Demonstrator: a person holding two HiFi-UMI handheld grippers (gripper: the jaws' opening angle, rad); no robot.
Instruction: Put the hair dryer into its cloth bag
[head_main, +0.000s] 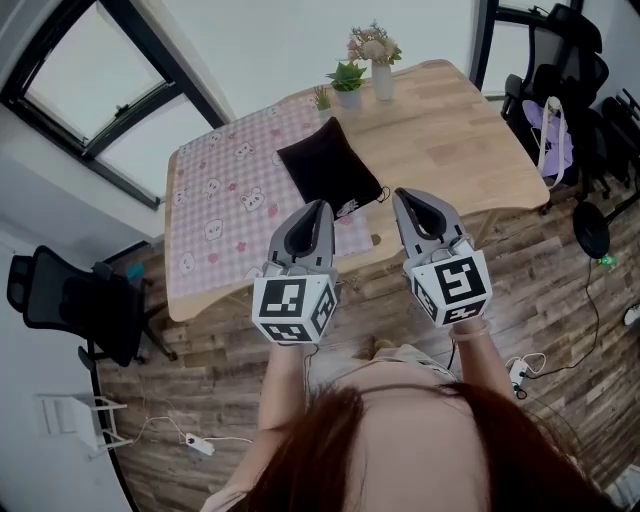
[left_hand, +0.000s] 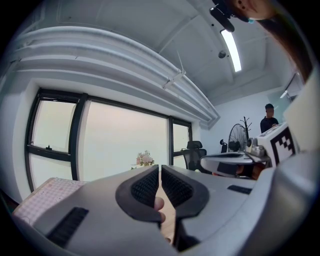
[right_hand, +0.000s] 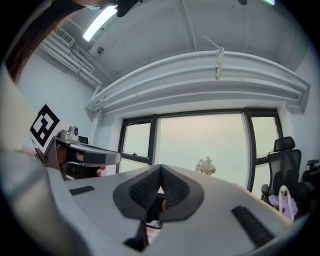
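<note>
On the wooden table (head_main: 450, 130), in the head view, the black cloth bag (head_main: 328, 165) lies partly over a pink checked cloth (head_main: 220, 200), just beyond the left gripper (head_main: 322, 207) and right gripper (head_main: 400, 195), which are held side by side. In the left gripper view, its jaws are pressed together, pinching nothing. In the right gripper view, the jaws are likewise closed and empty.

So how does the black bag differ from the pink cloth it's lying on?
The black bag is plain, dark and puffed up; the pink cloth is pale, checked with small animal prints, and lies flat. The bag is small; the cloth covers much of the wooden table. Both are soft fabric.
</note>
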